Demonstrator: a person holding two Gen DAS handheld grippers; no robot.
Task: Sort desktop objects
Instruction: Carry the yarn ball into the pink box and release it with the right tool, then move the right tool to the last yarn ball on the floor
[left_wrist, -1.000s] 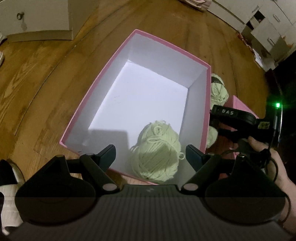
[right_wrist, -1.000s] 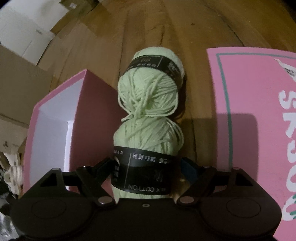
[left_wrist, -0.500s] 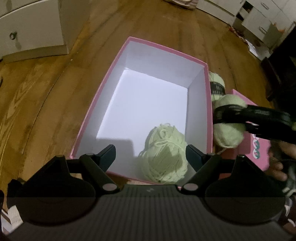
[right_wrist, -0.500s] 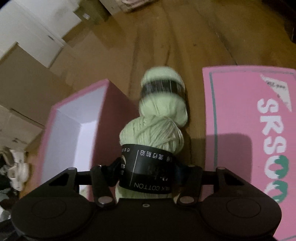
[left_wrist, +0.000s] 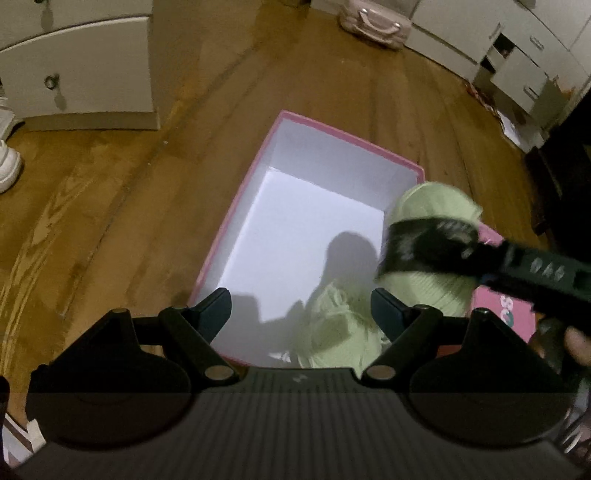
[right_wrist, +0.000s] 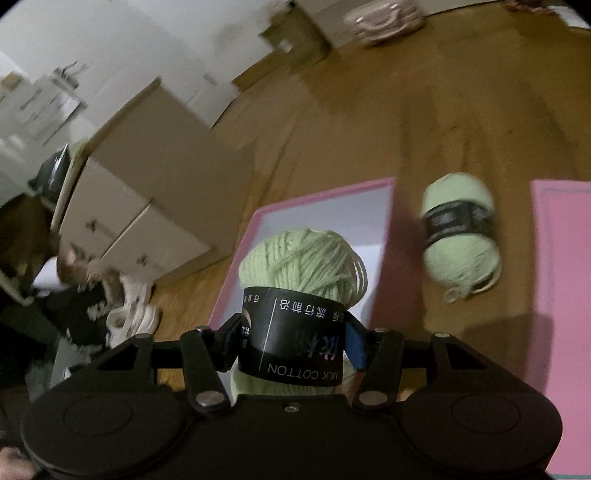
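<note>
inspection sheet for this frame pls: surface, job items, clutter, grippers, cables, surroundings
Surface: wooden floor, bare planks around the work.
Job's things: pink box open, white inside, with one green yarn ball at its near end; held yarn skein lifted by its black label above the box edge; loose yarn skein on the floor between box and pink lid.
Clutter: white shoes.
Grippers: right gripper shut on the held skein; left gripper open, holding nothing, at the box's near end.
Cables: nothing seen.
Surroundings: white drawer cabinet, pink bag, cardboard boxes.
</note>
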